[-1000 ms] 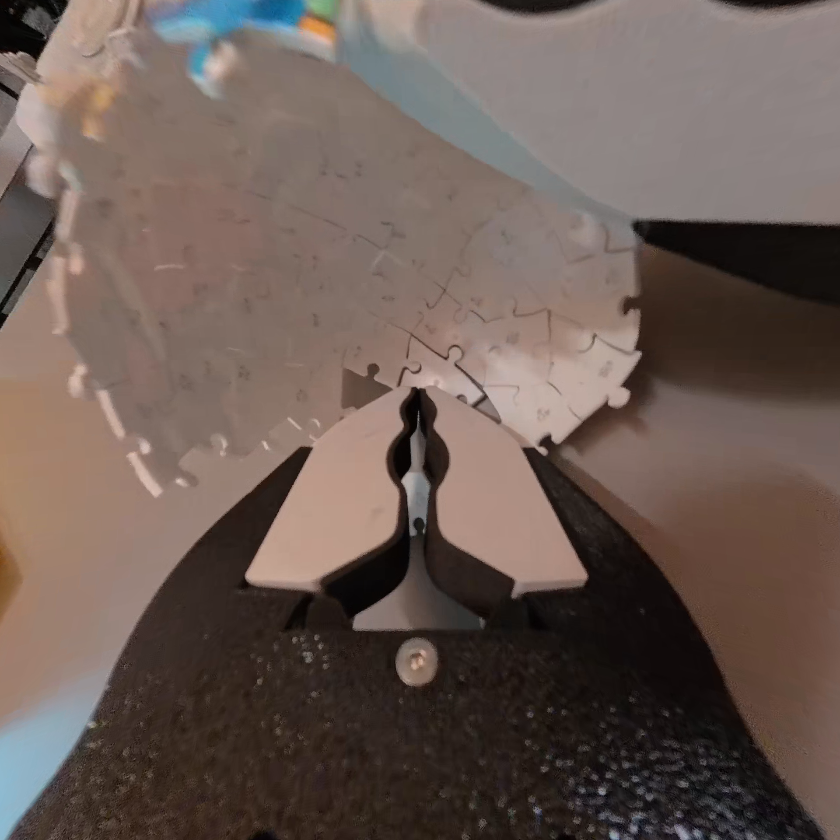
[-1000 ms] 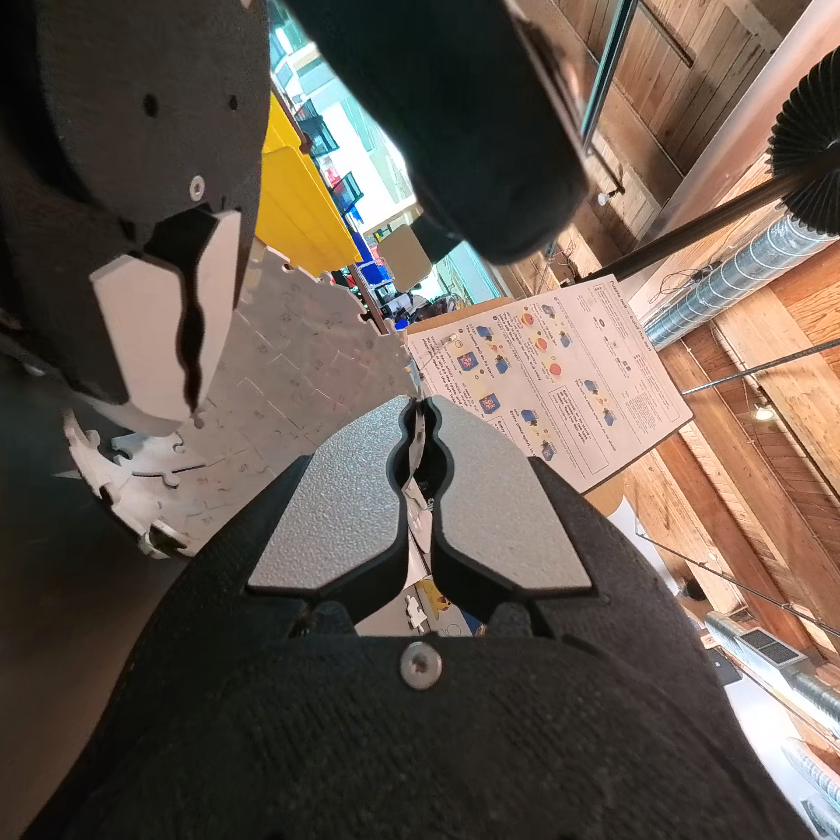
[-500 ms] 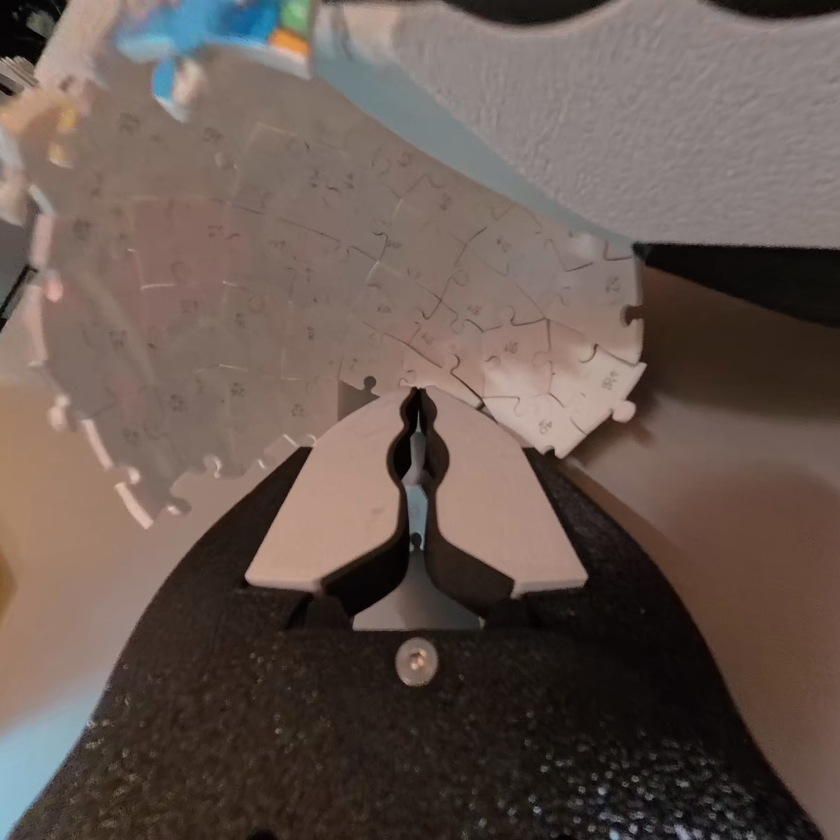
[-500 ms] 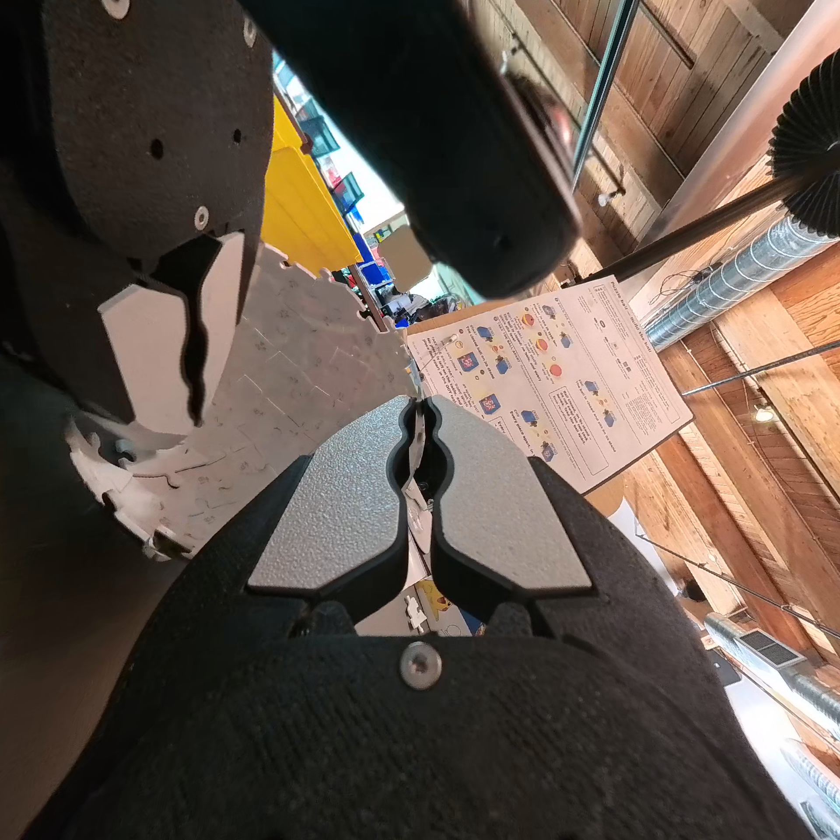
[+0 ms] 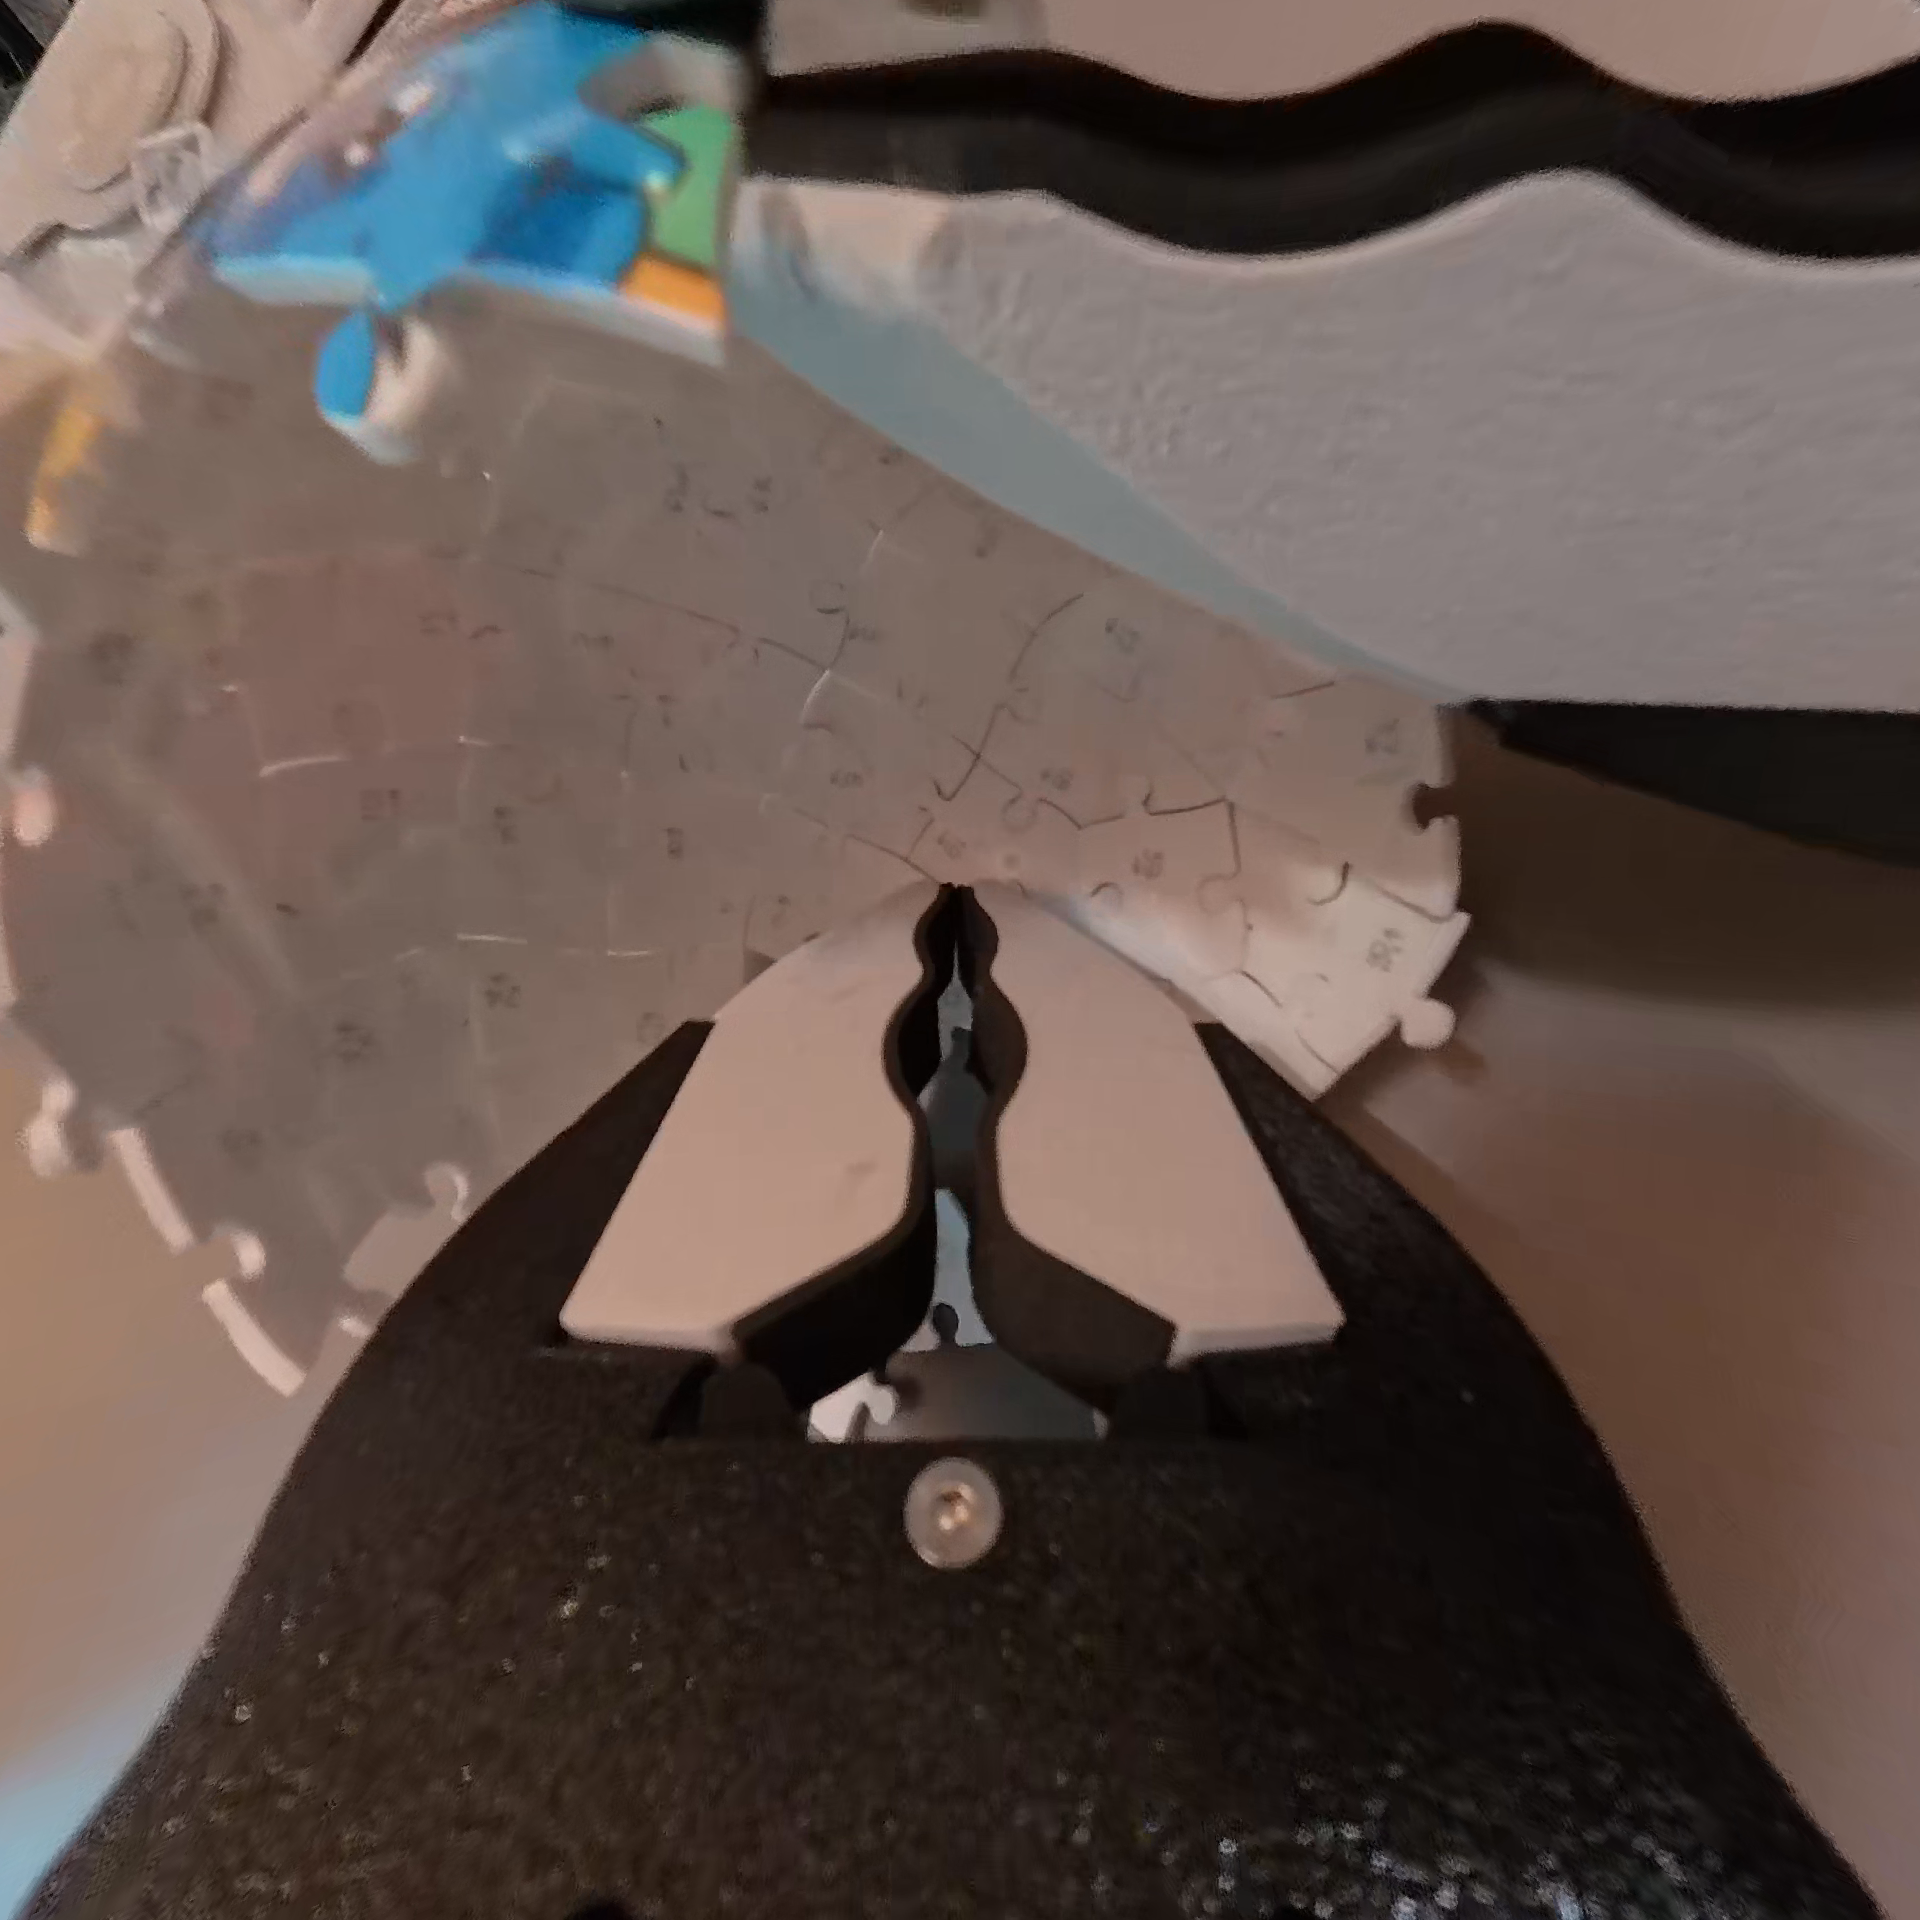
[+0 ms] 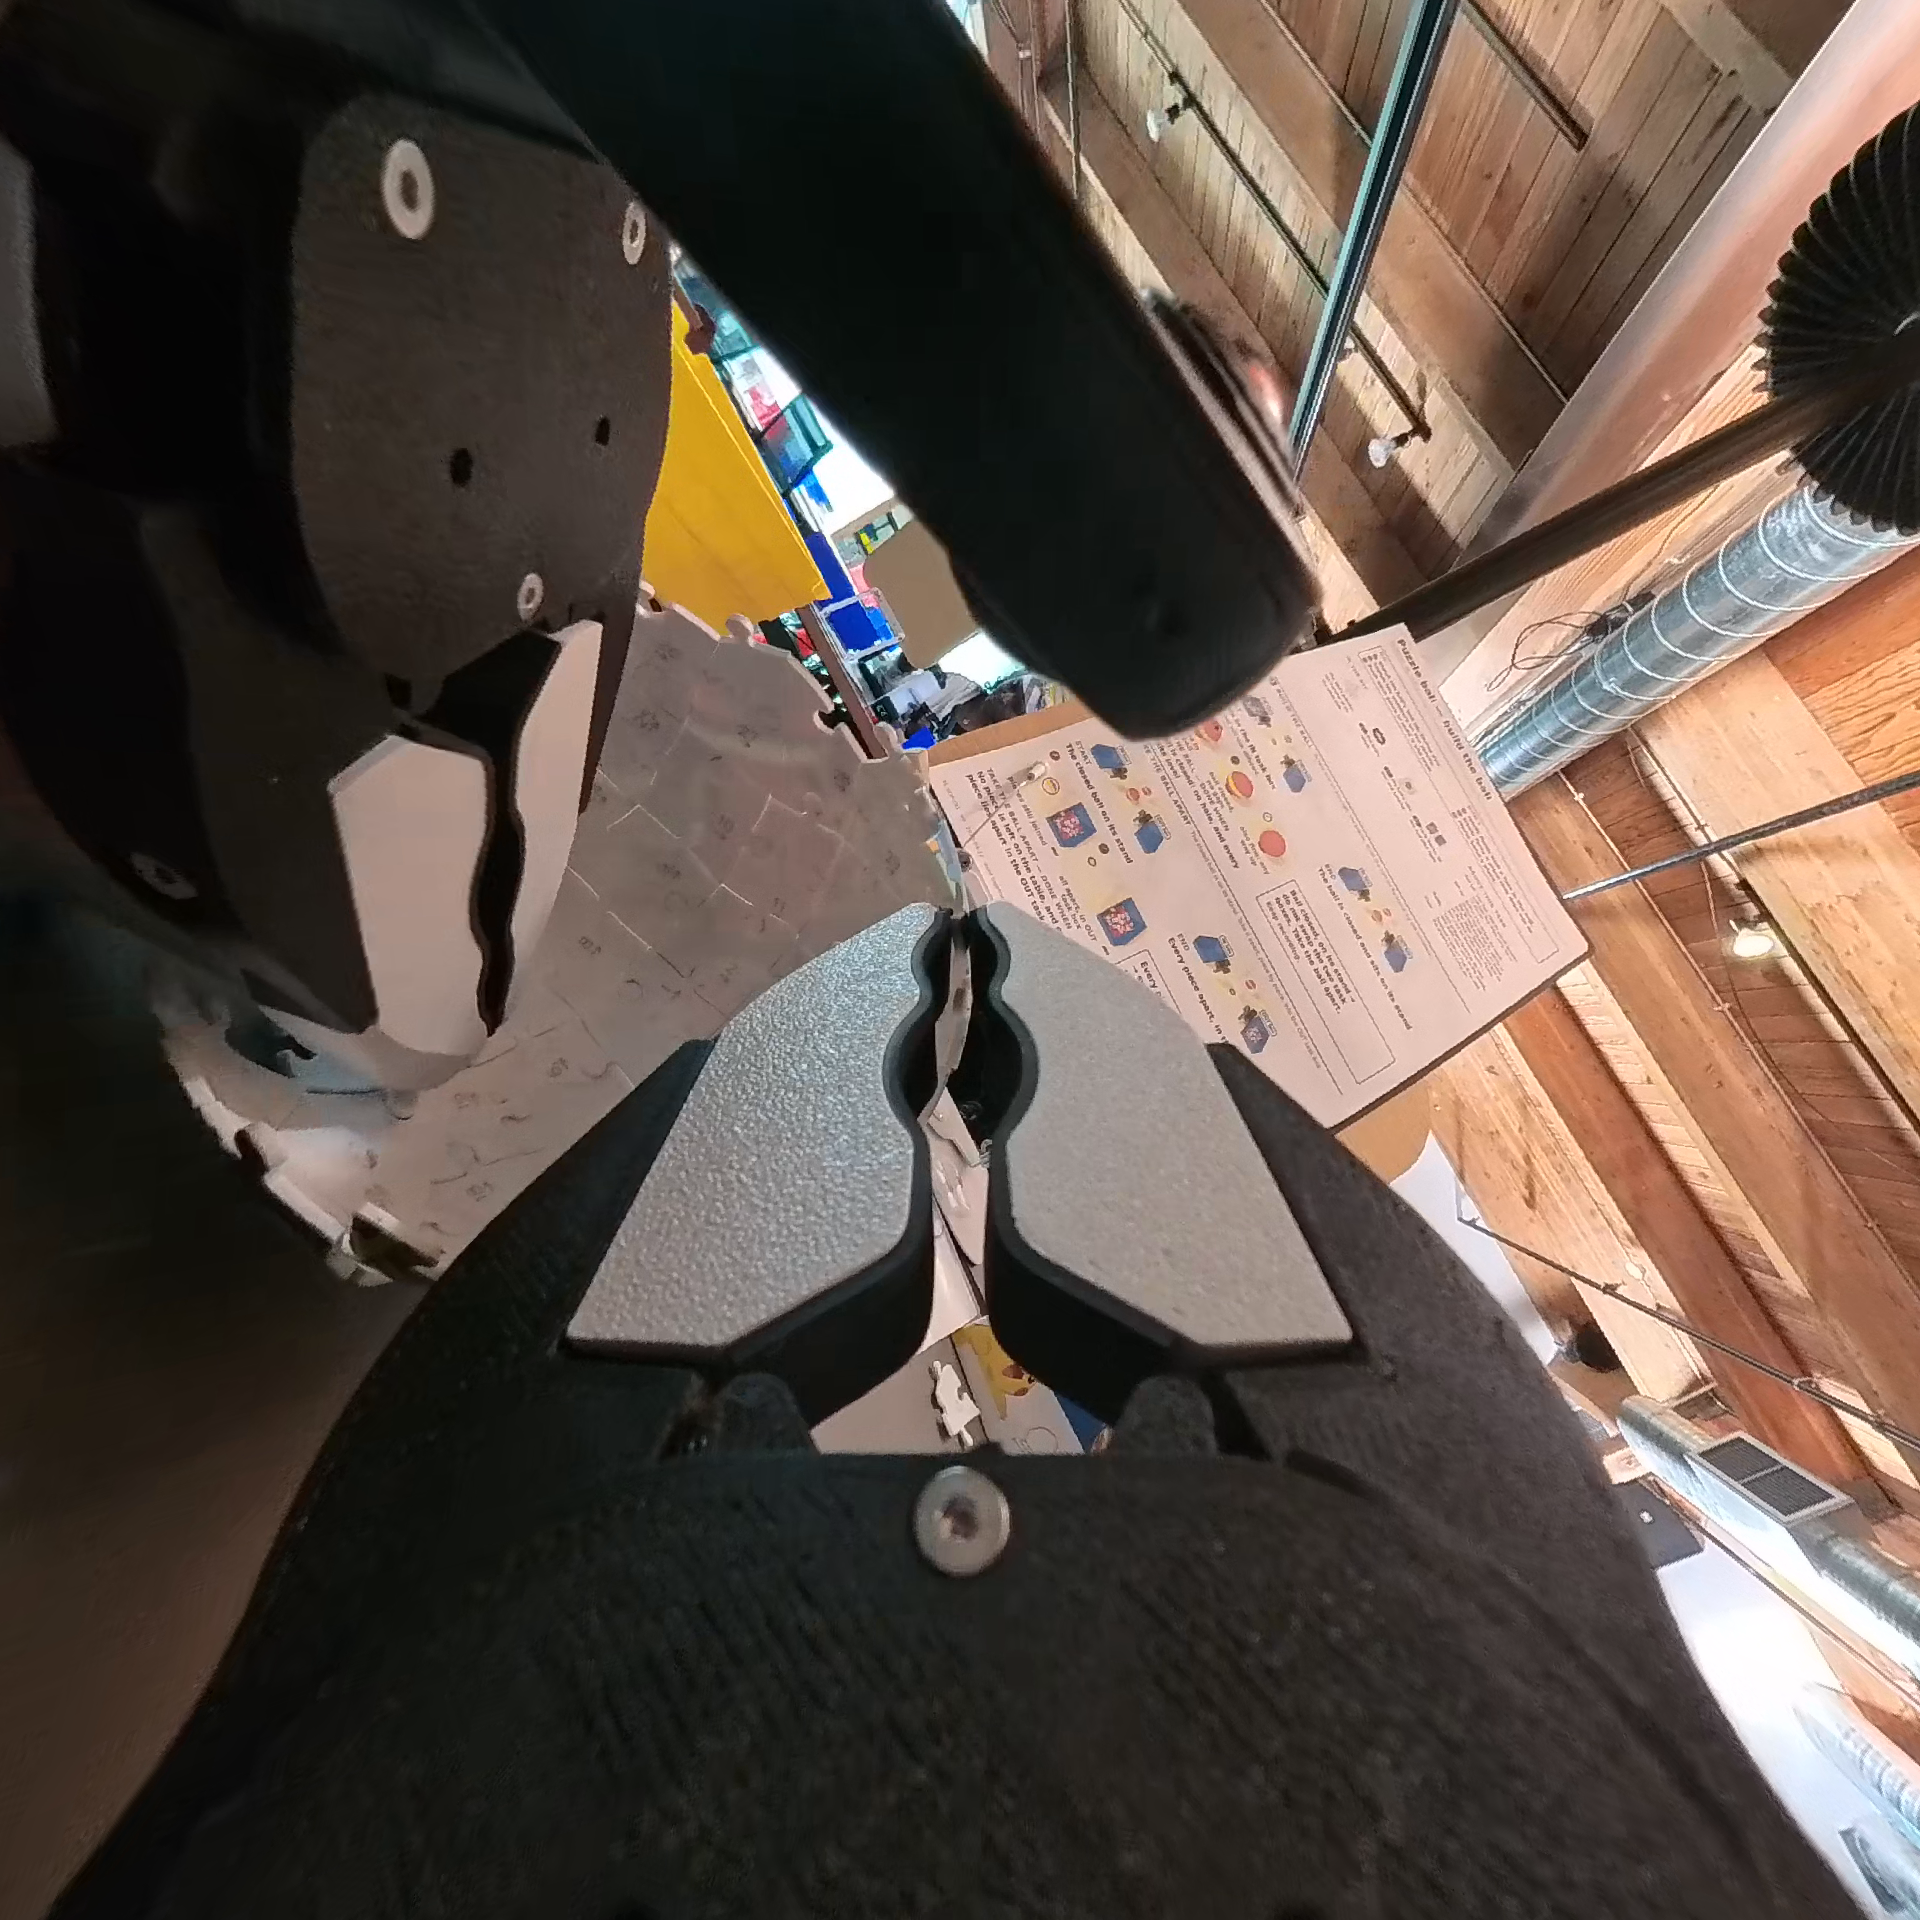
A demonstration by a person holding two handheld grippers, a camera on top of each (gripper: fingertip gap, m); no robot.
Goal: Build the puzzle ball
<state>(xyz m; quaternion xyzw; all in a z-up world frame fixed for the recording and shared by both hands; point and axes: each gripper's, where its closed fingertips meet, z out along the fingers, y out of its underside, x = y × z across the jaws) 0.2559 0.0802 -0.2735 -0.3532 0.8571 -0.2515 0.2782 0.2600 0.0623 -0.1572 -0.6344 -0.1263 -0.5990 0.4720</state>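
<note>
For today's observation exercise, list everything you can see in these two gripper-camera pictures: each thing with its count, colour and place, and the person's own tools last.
Curved puzzle shell: one, grey-white inside, held between both grippers.
Coloured puzzle piece: one, blue with green and orange, top left of the left wrist view.
Instruction sheet: one, white, on a board right of the shell.
Yellow bin: one, behind the shell.
Metal duct: one, silver, against wooden boards.
Left gripper: black, pale fingers, shut on the shell.
Right gripper: black, grey fingers, shut on the shell's edge.

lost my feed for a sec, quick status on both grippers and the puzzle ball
Left gripper shut on curved puzzle shell. Right gripper shut on the shell's opposite edge. Ball unfinished, open jagged rim. Nothing seen blocking.
</note>
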